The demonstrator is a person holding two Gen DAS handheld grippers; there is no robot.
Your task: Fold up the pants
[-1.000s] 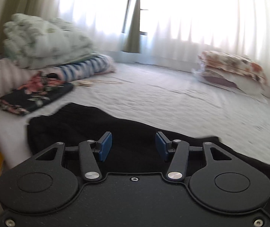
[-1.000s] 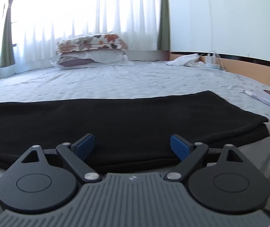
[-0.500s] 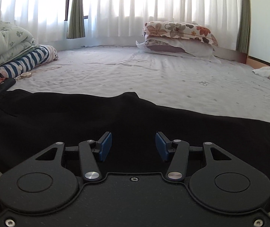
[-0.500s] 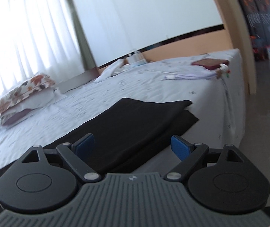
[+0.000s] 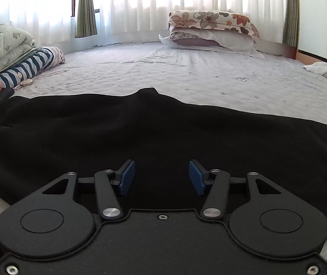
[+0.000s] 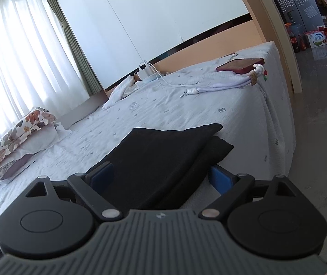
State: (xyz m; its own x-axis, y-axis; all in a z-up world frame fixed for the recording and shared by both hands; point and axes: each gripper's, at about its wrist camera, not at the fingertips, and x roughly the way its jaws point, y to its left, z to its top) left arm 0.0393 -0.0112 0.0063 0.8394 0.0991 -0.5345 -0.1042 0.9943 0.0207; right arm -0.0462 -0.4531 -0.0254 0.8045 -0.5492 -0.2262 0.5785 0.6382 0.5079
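Black pants (image 5: 140, 126) lie stretched along the near edge of the bed, the waistband at the left of the left wrist view. My left gripper (image 5: 161, 177) hovers low over their middle, its blue pads (image 5: 126, 178) apart with nothing pinched between them. In the right wrist view the stacked leg ends (image 6: 163, 146) point toward the bed's corner. My right gripper (image 6: 161, 176) is tilted and spread wide around them. The fabric lies between its fingers, and the pads (image 6: 101, 174) do not press on it.
Floral pillows (image 5: 211, 27) sit at the far side by the curtains. Folded quilts (image 5: 0, 45) and a striped cloth (image 5: 26, 68) are piled at the left. A red phone (image 6: 241, 65), a white cord (image 6: 220, 87) and a charger (image 6: 146, 72) lie near the bed's corner, with the floor (image 6: 319, 114) beyond.
The left view swung from the quilt pile to face across the bed and sank closer to the pants. The right view rolled and swung right, bringing the leg ends between its fingers.
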